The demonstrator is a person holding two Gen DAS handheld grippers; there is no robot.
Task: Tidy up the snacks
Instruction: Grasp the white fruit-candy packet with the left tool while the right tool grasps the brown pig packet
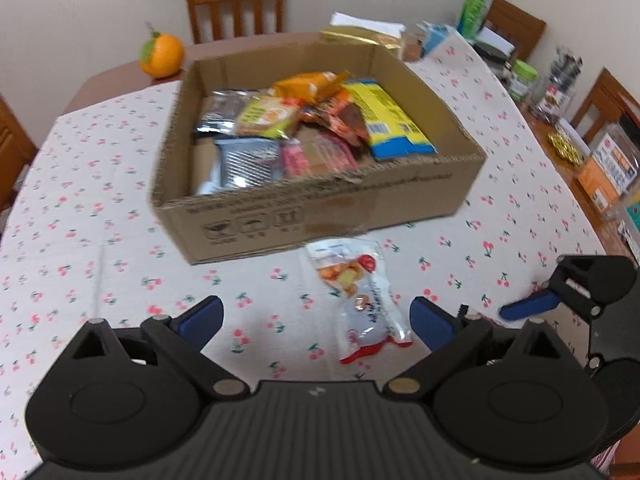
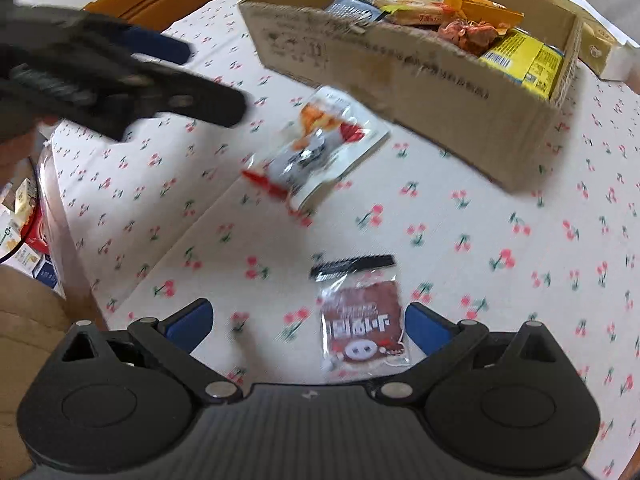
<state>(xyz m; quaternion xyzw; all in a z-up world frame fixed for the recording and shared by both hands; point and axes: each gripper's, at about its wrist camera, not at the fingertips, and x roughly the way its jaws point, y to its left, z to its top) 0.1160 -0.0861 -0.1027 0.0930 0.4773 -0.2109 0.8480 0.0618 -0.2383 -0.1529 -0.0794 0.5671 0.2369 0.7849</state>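
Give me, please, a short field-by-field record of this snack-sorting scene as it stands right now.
surface: table with cherry-print cloth
container: open cardboard box, holding several snack packs
loose item 1: white snack packet, on the cloth in front of the box
loose item 2: brown snack packet, on the cloth between the right gripper's fingers, not gripped
left gripper: open, empty
right gripper: open, empty
background: orange ornament, wooden chair
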